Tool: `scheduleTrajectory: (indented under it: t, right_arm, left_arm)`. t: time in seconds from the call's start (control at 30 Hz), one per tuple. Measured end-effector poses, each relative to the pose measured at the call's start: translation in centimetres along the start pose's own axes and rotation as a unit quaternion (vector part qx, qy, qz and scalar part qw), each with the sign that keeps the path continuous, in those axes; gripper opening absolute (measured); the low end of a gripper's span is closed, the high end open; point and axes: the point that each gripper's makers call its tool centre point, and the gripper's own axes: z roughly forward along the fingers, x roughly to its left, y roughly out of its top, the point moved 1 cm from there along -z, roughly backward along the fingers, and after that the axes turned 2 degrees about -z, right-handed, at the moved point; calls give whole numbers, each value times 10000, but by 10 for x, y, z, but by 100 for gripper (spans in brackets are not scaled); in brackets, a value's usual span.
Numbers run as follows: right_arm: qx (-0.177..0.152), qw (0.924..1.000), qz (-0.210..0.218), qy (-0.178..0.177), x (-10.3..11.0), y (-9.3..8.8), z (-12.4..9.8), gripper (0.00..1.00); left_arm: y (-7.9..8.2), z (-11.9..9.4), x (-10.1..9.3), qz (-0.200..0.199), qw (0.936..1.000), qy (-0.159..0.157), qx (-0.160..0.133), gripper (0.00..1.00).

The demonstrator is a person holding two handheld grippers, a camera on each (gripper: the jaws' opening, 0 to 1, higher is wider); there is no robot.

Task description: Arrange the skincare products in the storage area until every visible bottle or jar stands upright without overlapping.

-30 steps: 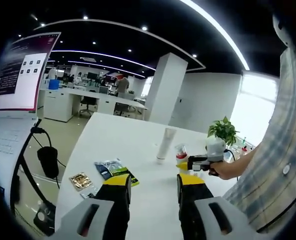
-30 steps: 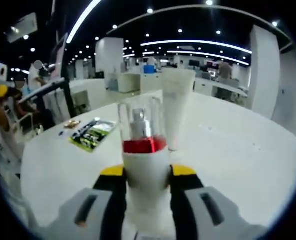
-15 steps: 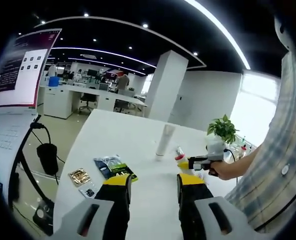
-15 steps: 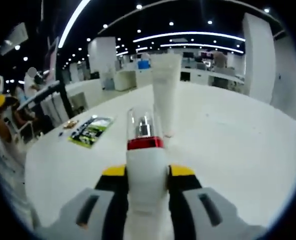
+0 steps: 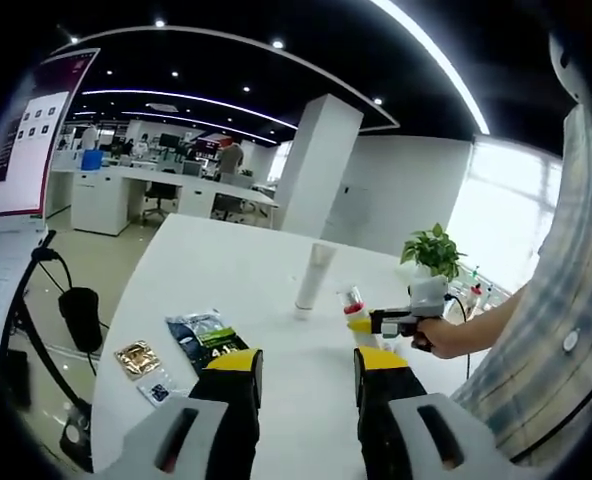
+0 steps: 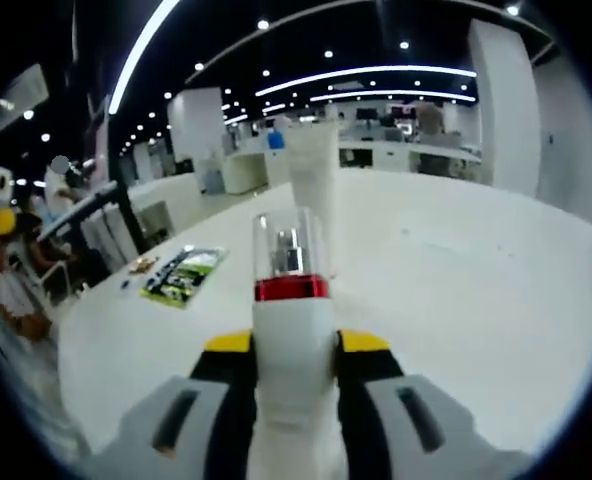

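Bottle (image 6: 291,330), white with a red collar and a clear cap, sits clamped between the yellow-tipped jaws of our right gripper (image 6: 291,345), its cap pointing forward away from us. Just beyond that cap in the right gripper view stands a tall white tube (image 6: 313,170), upright on the white table (image 6: 476,290). Off to the left of our right gripper lies a flat green-and-black packet (image 6: 183,275), with a small gold sachet (image 6: 144,264) beyond it.

From the left gripper view we see our left gripper (image 5: 306,365) with its jaws apart and nothing between them, held above the table (image 5: 226,270). Ahead of it and to the right, our right gripper (image 5: 364,325) comes in gripped by a hand (image 5: 446,335), the bottle (image 5: 354,303) caught in its tips. The tube (image 5: 313,277) stands upright just left of that bottle, further ahead of us. Near our left jaw lie the packet (image 5: 204,338) and the gold sachet (image 5: 136,357). A potted plant (image 5: 433,255) sits behind the right gripper.
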Motion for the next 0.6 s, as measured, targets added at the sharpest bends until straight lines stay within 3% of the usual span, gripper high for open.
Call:
scheduleTrajectory:
  t: [0.3,0.6]
  right_arm:
    - [-240,9989,114,377,31,24,5,27]
    - [-539,9904,122,1263,106,54,9,27]
  left_arm:
    - [-2,8,-6,2,9999,-149,64,37]
    - [-10,15,-10,-113,9995,-247,143,37]
